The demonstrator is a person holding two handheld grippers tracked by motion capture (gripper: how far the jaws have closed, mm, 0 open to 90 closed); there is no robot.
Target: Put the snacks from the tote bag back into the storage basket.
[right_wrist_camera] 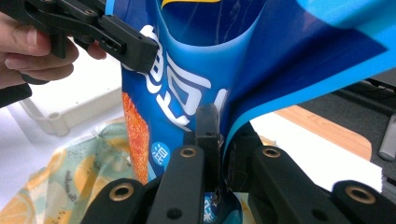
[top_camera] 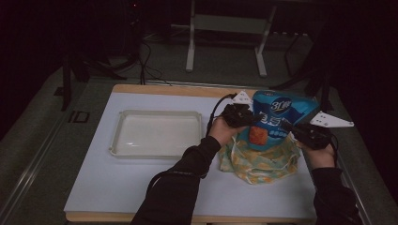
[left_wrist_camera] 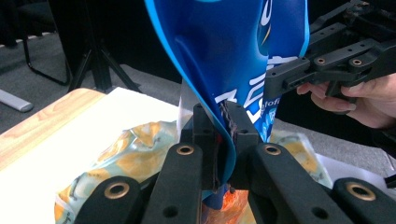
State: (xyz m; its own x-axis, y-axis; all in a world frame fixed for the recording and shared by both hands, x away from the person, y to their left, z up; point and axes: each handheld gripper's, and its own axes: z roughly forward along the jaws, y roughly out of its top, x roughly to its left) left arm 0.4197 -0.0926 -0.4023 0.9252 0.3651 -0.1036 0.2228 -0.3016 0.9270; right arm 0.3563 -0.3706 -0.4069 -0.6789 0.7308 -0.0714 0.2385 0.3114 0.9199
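Your left gripper (left_wrist_camera: 223,126) is clamped on the left edge of the blue snack bag (top_camera: 277,117), and your right gripper (right_wrist_camera: 219,135) pinches its right edge. You hold the bag upright, its lower end inside the orange-patterned cloth bag (top_camera: 258,161). The white tray (top_camera: 157,133) lies left of the cloth bag, apart from it, on the table (top_camera: 112,187).

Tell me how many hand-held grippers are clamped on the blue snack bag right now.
2. The left hand-held gripper pinches the blue snack bag at its left edge, and the right hand-held gripper pinches its right edge, above the printed cloth bag.
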